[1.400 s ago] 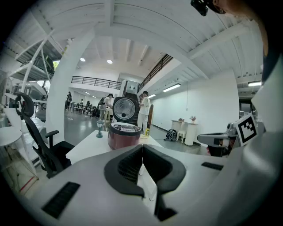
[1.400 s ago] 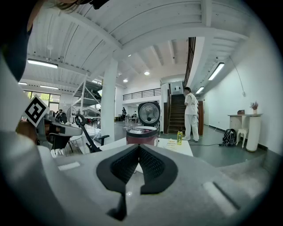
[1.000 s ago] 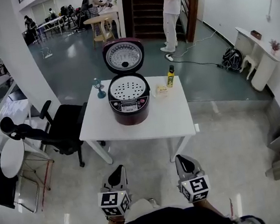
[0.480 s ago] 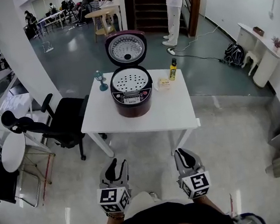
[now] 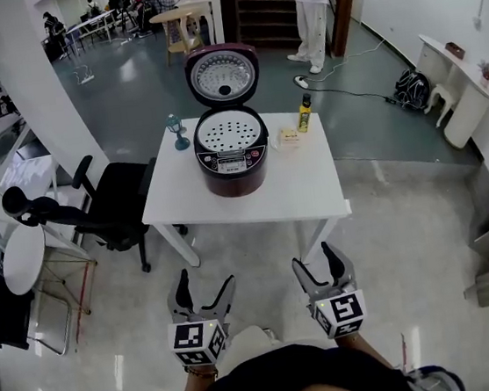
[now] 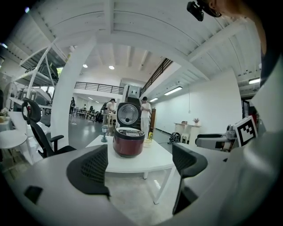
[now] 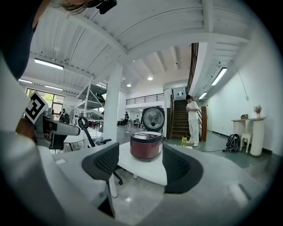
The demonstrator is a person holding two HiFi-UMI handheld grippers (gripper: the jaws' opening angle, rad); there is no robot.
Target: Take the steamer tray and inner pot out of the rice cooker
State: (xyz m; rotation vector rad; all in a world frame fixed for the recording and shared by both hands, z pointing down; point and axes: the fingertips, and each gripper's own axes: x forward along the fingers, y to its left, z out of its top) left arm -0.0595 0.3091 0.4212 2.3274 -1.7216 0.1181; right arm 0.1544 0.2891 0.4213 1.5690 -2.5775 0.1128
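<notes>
Jaws just sprang wide, nothing between them, on left hand-held gripper point(image 5: 206, 282) and right hand-held gripper point(image 5: 312, 258). At twelve o'clock the steamer tray point(image 5: 230, 133) sits in the open rice cooker point(image 5: 232, 161) on the desk point(image 5: 297, 192); a one-sided lift could tip it

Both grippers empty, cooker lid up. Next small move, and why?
Probably step closer and carry both grippers toward the rice cooker. The left gripper and right gripper have just opened their jaws, nothing between them, but hang short of the table; the lid is up and the steamer tray lies exposed on top.
</notes>
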